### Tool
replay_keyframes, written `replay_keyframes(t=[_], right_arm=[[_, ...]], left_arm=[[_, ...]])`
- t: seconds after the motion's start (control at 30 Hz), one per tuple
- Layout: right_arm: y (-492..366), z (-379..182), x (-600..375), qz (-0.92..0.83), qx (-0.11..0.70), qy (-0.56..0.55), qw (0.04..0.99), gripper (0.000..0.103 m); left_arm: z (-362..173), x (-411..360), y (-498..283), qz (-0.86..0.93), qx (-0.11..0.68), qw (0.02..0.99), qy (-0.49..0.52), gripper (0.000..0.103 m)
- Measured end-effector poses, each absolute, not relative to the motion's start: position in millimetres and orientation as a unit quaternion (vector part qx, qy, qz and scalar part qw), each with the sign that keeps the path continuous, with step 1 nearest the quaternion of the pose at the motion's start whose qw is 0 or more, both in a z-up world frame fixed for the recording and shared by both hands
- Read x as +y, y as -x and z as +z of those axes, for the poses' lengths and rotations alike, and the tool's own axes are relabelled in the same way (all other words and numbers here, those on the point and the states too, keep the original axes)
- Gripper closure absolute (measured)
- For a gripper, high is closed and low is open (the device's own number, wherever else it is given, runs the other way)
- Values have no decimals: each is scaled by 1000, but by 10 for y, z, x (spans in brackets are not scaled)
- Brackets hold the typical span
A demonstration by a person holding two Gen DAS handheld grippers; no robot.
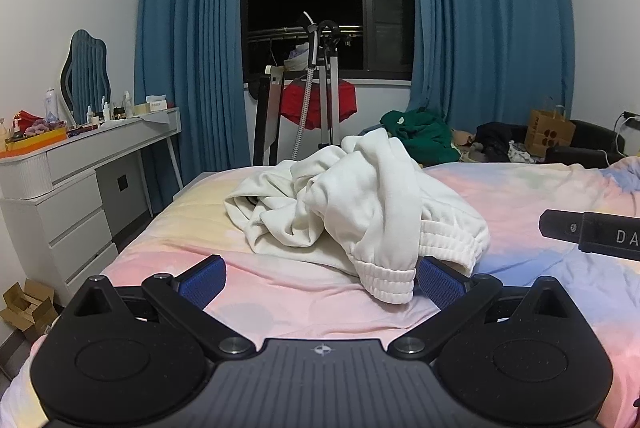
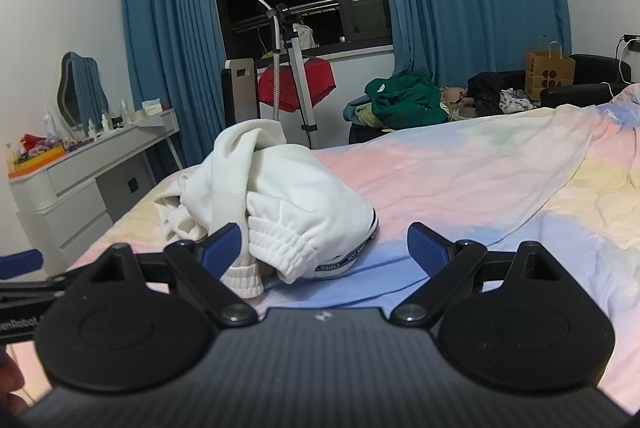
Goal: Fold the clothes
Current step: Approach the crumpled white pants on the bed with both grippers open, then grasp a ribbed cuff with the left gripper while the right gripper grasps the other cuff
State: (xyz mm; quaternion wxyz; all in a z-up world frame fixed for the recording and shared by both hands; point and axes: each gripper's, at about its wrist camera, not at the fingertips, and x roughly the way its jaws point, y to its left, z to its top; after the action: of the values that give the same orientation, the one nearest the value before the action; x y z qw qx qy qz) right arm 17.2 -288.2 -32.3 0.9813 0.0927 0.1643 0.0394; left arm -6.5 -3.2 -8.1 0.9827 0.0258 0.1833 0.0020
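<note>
A crumpled white sweatshirt-like garment [image 1: 352,200] with ribbed cuffs lies in a heap on the pastel bedspread [image 1: 280,292]. My left gripper [image 1: 324,282] is open just in front of the heap; a ribbed cuff [image 1: 386,282] hangs down against its right finger. The right gripper's body [image 1: 592,234] shows at that view's right edge. In the right wrist view the same garment [image 2: 280,196] lies ahead to the left on the bedspread [image 2: 460,180]. My right gripper [image 2: 326,248] is open, its left finger close beside a cuff [image 2: 276,244], nothing held.
A white dresser [image 1: 80,184] with a mirror and bottles stands left of the bed. A garment steamer stand [image 1: 320,100] and a red garment are beyond the bed's far edge. Green and dark clothes [image 1: 424,136] and a paper bag [image 1: 548,136] sit far right.
</note>
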Motion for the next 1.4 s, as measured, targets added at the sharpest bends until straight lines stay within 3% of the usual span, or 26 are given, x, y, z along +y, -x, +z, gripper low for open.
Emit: replay_keyframes(t=[0.83,1.4], right_arm=[[-120,-248,-3038,42,105,-137,984,12],[-165,-286,-3401,-19,123,-168,978,12]], left_arm=[[-240,60,-114,33,220,975,-19,0],[-537,-244,-1192,16,294,955,-38,3]])
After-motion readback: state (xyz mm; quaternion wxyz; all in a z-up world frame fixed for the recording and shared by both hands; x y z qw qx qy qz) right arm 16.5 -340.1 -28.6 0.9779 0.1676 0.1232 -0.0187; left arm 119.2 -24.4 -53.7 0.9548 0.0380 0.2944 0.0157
